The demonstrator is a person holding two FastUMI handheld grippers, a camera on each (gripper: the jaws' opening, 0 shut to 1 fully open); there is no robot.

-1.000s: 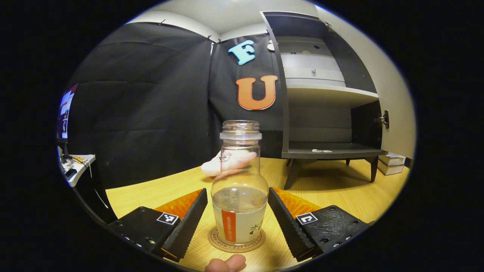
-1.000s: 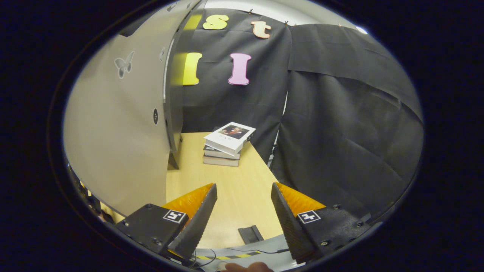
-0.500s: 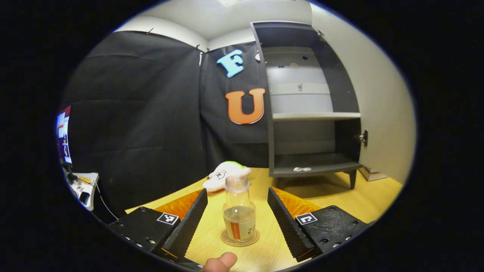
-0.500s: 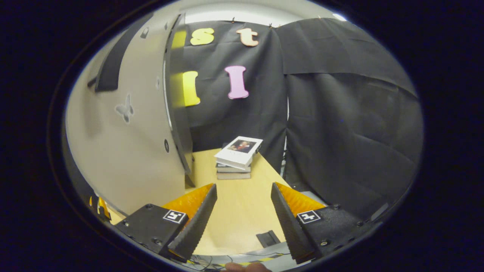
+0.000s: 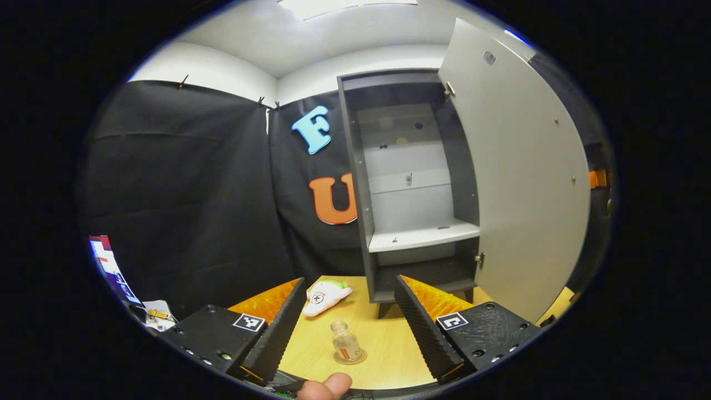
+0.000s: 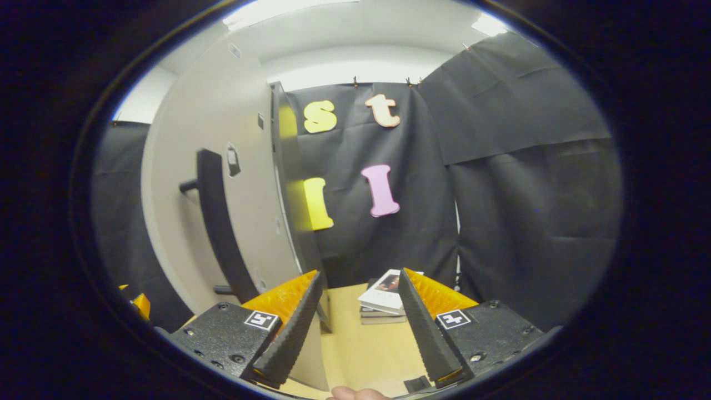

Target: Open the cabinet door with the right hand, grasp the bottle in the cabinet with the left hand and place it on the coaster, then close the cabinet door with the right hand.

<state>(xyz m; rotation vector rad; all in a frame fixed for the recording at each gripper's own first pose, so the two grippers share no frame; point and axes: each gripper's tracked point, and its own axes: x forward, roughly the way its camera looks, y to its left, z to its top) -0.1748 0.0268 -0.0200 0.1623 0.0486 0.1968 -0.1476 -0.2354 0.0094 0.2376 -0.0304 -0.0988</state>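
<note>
A small clear bottle (image 5: 346, 346) with an orange-and-white label stands upright on a round coaster (image 5: 350, 358) on the wooden table. My left gripper (image 5: 350, 328) is open and pulled well back, the bottle far off between its fingers. Behind stands the dark cabinet (image 5: 411, 183), its pale door (image 5: 522, 178) swung open to the right. In the right gripper view the door's outer face (image 6: 222, 194) with its long dark handle (image 6: 219, 222) stands at left. My right gripper (image 6: 358, 328) is open, apart from the handle.
A white plush toy (image 5: 326, 295) lies on the table left of the cabinet. A stack of books (image 6: 382, 303) sits on the table (image 6: 361, 344) behind the door. A side desk with a screen (image 5: 114, 269) is at far left. A thumb (image 5: 328, 384) shows at the bottom edge.
My left gripper has drawn far back and up from the bottle, which stays on the coaster. My right gripper has also pulled back and tilted up, bringing the door handle into view.
</note>
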